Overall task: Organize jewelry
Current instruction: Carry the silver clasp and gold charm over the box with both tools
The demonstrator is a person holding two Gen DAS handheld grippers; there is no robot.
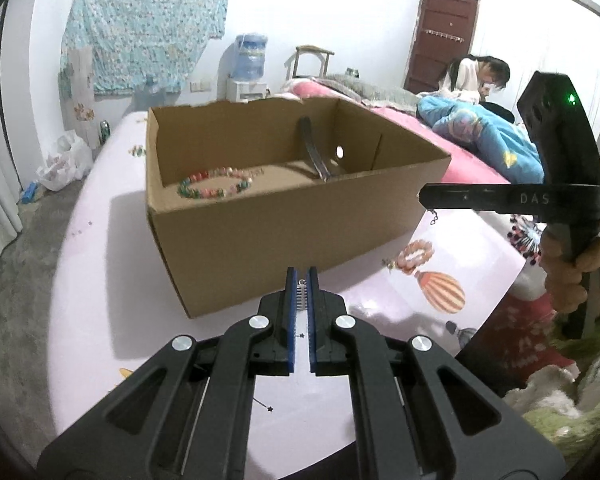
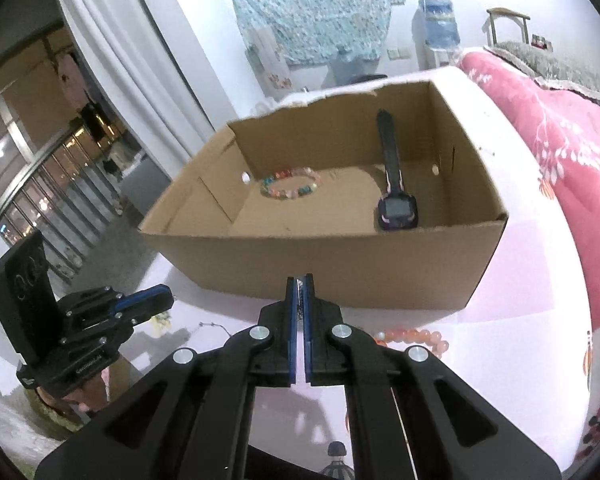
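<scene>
Blue-padded jaws of the left gripper (image 1: 301, 280) are pinched on a small silver comb-like clip (image 1: 301, 294), held just in front of the near wall of the cardboard box (image 1: 260, 232). The right gripper (image 2: 299, 286) is likewise closed — something thin and metallic sits between its pads, probably a chain, though it is too small to name with confidence.

Inside the box lie a multicoloured bead bracelet (image 2: 290, 186) near the back and a dark watch (image 2: 396, 208) with its strap leaning up the far wall, so part of the sorting looks done. Still out on the surface are a peach bead bracelet (image 1: 415, 255) beside the box and a dark beaded piece (image 1: 524, 236) at the right edge; the two held items also have yet to go in.

Everything rests on a pale pink sheet (image 1: 100, 280) printed with hot-air balloons, seemingly a bed. Beyond it are a pink quilt (image 2: 560, 140), a water dispenser (image 1: 250, 60), a patterned cloth (image 1: 148, 28) pinned to the white wall, a brown door (image 1: 444, 40) and a seated person (image 1: 480, 76).
</scene>
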